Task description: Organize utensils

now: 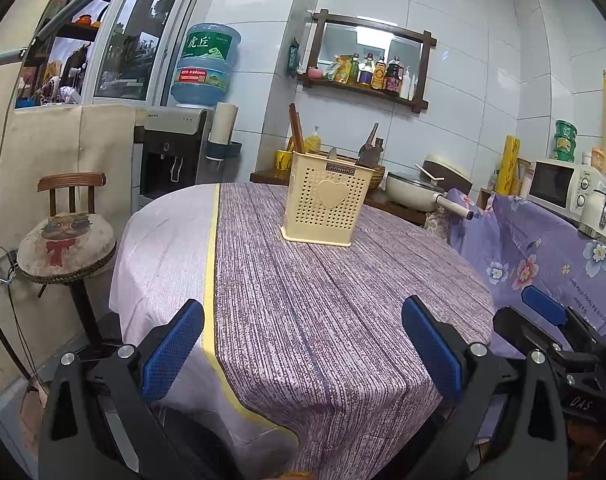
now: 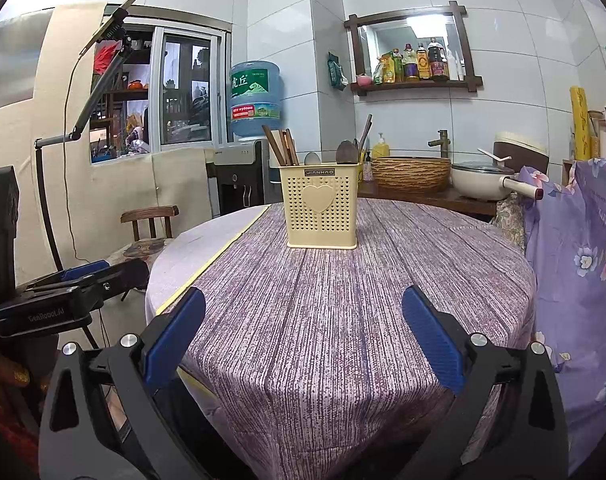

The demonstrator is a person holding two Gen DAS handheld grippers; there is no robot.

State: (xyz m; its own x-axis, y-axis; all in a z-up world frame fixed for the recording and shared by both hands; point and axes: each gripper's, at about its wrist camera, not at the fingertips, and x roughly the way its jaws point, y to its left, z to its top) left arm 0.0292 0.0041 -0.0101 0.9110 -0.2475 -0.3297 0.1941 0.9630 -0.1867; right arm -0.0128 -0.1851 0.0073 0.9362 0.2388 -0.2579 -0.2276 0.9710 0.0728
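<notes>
A cream perforated utensil holder [image 1: 326, 200] with a heart on its front stands upright on the round table [image 1: 303, 312], far side. It also shows in the right wrist view [image 2: 322, 208]. Wooden chopsticks [image 2: 281, 147] stick up from its left part, spoons [image 2: 345, 151] from its right part. My left gripper [image 1: 303, 344] is open and empty, near the table's front edge. My right gripper [image 2: 303, 332] is open and empty, also at the front edge. The right gripper shows at the right of the left wrist view [image 1: 543, 308]; the left gripper at the left of the right wrist view [image 2: 83, 276].
A purple striped cloth [image 2: 343, 300] covers the table. A chair [image 1: 67, 240] stands to the left. A floral-covered piece [image 2: 575, 248] stands right. Behind are a water dispenser [image 1: 175, 148], a counter with a pan [image 1: 411, 192] and basket [image 2: 411, 172], and a microwave [image 1: 559, 184].
</notes>
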